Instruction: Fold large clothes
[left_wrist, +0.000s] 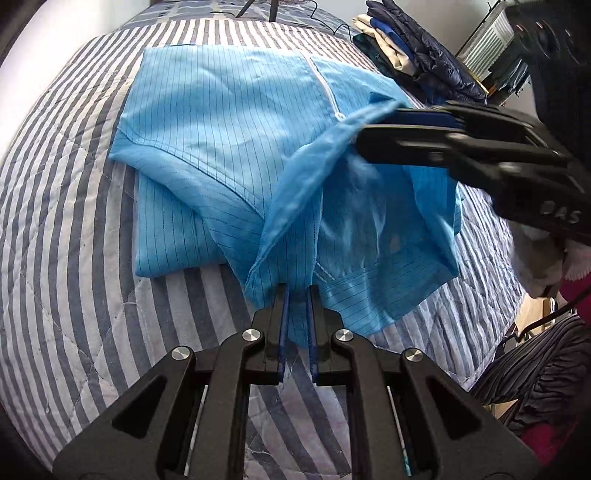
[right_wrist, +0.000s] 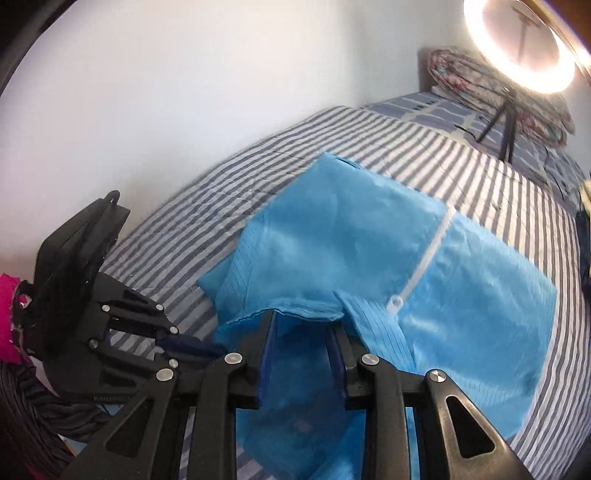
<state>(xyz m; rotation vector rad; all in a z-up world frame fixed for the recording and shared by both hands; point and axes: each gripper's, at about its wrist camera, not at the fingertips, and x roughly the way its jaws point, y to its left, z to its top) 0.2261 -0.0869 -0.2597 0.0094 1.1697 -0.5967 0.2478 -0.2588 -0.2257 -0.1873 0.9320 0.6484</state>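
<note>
The blue garment (left_wrist: 229, 122) lies half-folded on the striped bed (left_wrist: 66, 236), its white zipper (left_wrist: 327, 88) running toward twelve o'clock. My right gripper (left_wrist: 373, 136) blurs at three o'clock, its jaws clamped on the lifted hem. My left gripper (left_wrist: 297, 295) at six o'clock pinches another edge; the fabric hides both tips.

one blue garment (left_wrist: 229, 122), two tools, one ring light (right_wrist: 517, 44).
</note>
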